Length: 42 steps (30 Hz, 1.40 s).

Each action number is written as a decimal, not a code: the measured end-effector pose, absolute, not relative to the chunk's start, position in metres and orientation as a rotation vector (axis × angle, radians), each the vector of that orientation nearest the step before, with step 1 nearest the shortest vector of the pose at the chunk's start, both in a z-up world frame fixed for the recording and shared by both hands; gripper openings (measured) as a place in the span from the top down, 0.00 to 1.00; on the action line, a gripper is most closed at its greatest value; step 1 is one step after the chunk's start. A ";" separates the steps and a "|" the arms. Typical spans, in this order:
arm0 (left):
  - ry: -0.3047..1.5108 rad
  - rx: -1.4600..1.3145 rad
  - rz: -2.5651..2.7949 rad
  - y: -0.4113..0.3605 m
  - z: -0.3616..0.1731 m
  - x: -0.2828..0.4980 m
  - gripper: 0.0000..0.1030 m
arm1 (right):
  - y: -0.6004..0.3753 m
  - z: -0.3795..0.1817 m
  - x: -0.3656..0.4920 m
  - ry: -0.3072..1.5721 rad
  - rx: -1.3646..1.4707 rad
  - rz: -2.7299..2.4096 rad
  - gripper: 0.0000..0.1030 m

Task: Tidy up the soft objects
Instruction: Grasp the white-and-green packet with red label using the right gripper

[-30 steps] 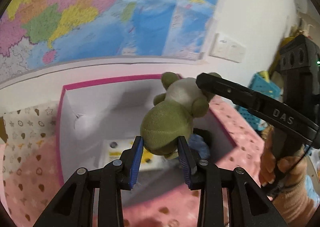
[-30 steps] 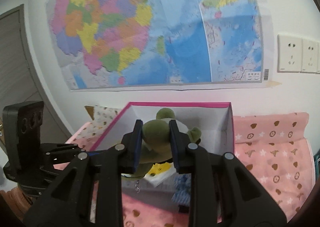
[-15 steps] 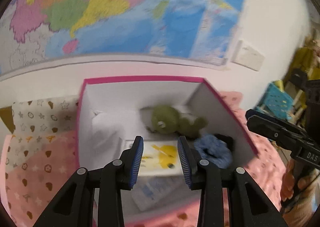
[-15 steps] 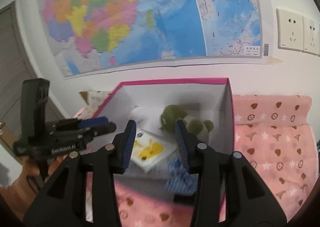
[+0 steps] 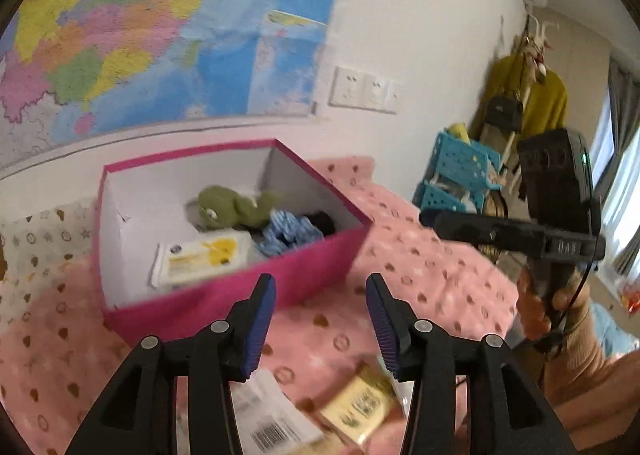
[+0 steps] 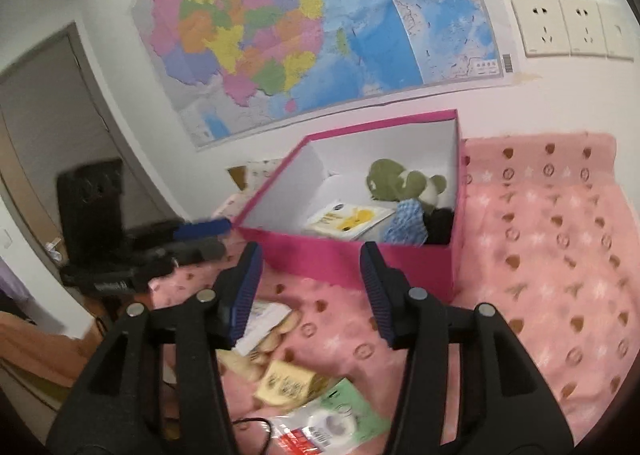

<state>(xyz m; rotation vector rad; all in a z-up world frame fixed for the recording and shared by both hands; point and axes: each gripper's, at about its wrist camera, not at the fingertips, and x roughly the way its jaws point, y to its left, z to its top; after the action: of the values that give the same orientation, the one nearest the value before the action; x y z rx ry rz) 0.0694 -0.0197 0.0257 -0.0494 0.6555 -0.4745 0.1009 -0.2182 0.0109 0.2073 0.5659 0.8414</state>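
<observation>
A: What room is this?

B: A white-walled room with a large multicoloured paper wall map [image 6: 320,27] and white wall sockets [image 6: 572,29] beside it. Under them lies a pink blanket printed with hearts and stars [image 6: 552,239].

A: And on the blanket?

B: An open magenta cardboard box with a white inside [image 5: 304,275], near the wall. The soft things are in it: an olive-green plush toy [image 5: 228,205] at the back, a blue-and-white checked cloth [image 5: 288,233] in front of it, and a black soft item [image 5: 322,221] touching the cloth. A flat white pack with a yellow label [image 5: 204,255] lies on the box floor; its print is too blurred to read.

A: The claws?

B: The left gripper [image 5: 320,315] hangs over the blanket in front of the box, its blue-padded jaws apart and opening, with nothing between them. The right gripper [image 6: 310,287] is the same: jaws spreading and empty, in front of the box's near wall. In the left view a hand [image 5: 560,303] grips its handle.

A: Anything smaller?

B: Loose packets on the blanket in front of the box: a pale yellow sachet [image 6: 284,383], a green-and-white packet [image 6: 340,415], and a white one with a barcode [image 5: 276,429]. None of the writing is legible.
</observation>
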 end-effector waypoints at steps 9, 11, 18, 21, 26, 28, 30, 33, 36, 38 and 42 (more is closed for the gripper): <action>0.827 -0.078 -0.623 -0.046 -0.020 0.030 0.54 | -0.227 -0.030 0.083 0.697 0.184 0.799 0.47; 0.863 -0.084 -0.653 -0.051 -0.028 0.023 0.54 | -0.228 -0.045 0.080 0.741 0.162 0.790 0.47; 1.021 -0.137 -0.724 -0.069 -0.063 0.013 0.54 | -0.230 -0.089 0.086 0.861 0.168 0.795 0.47; 1.073 -0.188 -0.755 -0.073 -0.077 0.017 0.54 | -0.228 -0.101 0.090 0.889 0.176 0.803 0.47; 1.154 -0.208 -0.770 -0.089 -0.094 0.028 0.54 | -0.220 -0.112 0.096 0.909 0.177 0.827 0.47; 1.171 -0.199 -0.762 -0.098 -0.099 0.032 0.57 | -0.218 -0.115 0.097 0.912 0.180 0.831 0.47; 1.169 -0.191 -0.749 -0.104 -0.099 0.036 0.64 | -0.217 -0.118 0.099 0.917 0.197 0.841 0.47; 1.156 -0.178 -0.709 -0.106 -0.096 0.041 0.79 | -0.217 -0.122 0.102 0.925 0.210 0.850 0.47; 1.139 -0.208 -0.668 -0.098 -0.093 0.047 0.86 | -0.219 -0.126 0.102 0.937 0.220 0.860 0.47; 1.124 -0.229 -0.633 -0.089 -0.091 0.050 0.88 | -0.223 -0.127 0.103 0.938 0.248 0.876 0.47; 1.102 -0.276 -0.585 -0.067 -0.085 0.057 0.90 | -0.229 -0.131 0.106 0.954 0.294 0.891 0.47</action>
<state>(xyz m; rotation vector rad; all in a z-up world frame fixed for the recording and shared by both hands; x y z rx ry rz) 0.0572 -0.0672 -0.0854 -0.2758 1.1022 -0.5851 0.1056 -0.2293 -0.1309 0.2942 0.9544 0.8908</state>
